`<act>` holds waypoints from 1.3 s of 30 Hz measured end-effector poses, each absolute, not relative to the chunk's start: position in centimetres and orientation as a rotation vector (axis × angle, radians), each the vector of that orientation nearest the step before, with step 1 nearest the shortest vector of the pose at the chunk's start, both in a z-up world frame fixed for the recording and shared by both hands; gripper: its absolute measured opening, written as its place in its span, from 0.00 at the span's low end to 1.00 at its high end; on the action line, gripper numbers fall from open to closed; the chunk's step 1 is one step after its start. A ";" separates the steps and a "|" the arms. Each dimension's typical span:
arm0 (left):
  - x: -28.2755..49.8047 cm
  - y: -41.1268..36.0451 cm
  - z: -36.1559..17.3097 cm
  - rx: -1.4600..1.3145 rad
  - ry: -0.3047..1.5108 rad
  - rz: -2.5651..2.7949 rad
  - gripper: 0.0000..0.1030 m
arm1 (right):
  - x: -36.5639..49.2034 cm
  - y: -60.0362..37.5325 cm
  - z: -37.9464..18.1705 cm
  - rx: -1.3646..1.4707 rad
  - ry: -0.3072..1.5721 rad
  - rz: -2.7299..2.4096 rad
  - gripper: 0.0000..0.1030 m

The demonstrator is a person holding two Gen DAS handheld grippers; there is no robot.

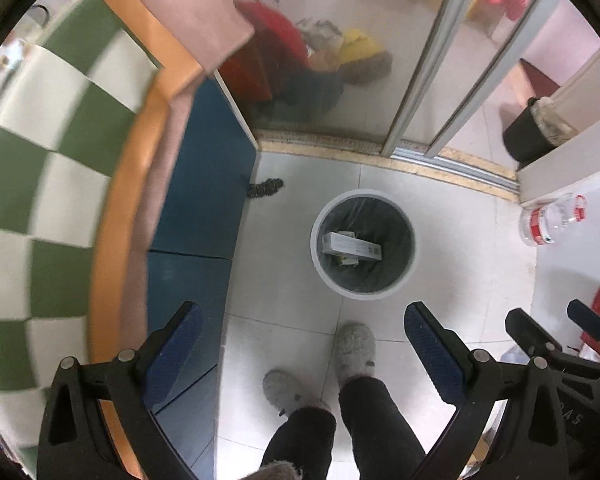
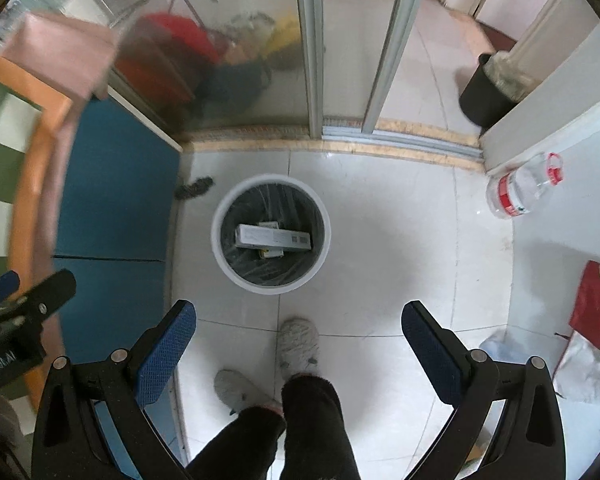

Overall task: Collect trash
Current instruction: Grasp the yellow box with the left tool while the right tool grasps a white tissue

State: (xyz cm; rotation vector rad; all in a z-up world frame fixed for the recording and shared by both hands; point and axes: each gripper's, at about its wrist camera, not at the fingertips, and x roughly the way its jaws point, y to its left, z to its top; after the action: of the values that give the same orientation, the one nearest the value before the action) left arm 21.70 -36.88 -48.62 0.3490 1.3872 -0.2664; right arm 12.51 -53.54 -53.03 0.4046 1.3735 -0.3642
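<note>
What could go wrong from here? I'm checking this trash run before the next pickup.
Both grippers, left and right, are open and empty above the white bin, so nothing can drop now. The person's slippered foot stands close to the bin and might knock it. The clear bottle lies by the wall on the floor; a grip on its round body may slip.

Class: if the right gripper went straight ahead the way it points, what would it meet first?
Probably the bin: it sits just ahead of the open right gripper, boxes inside. Depth is unclear; it might reach floor instead.
</note>
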 end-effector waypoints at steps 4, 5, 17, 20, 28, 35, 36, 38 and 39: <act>19.9 -36.4 -43.2 0.328 1.367 -0.269 1.00 | 10.2 -53.4 -46.2 0.429 1.342 -0.370 1.00; 19.5 -36.3 -42.2 0.321 1.364 -0.267 1.00 | 9.7 -53.4 -44.9 0.429 1.337 -0.368 1.00; 20.3 -32.9 -31.3 0.149 1.235 -0.192 1.00 | 11.2 -52.0 -34.0 0.433 1.272 -0.228 1.00; 21.4 -28.7 -28.9 0.082 1.199 -0.131 1.00 | 13.7 -49.5 -31.9 0.401 1.266 -0.153 1.00; 22.3 -7.9 -26.6 0.006 1.174 0.172 1.00 | 21.6 -34.7 -28.2 0.309 1.294 0.107 1.00; 19.9 9.2 -30.7 0.360 1.267 0.309 1.00 | 27.0 -16.8 -29.3 0.221 1.381 0.328 1.00; 19.9 11.3 -32.0 0.411 1.307 0.289 0.99 | 27.7 -14.1 -29.7 0.212 1.392 0.349 1.00; 19.9 13.3 -33.8 0.460 1.368 0.230 0.99 | 28.9 -10.0 -30.6 0.201 1.417 0.380 1.00; 20.2 14.4 -35.0 0.479 1.402 0.185 0.99 | 29.5 -7.9 -31.1 0.202 1.433 0.399 1.00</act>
State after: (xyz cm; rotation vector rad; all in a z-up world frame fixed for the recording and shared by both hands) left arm 20.16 14.40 -35.00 0.4792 1.4019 0.1847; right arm 29.49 -7.95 -31.09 0.2016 1.4325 0.3987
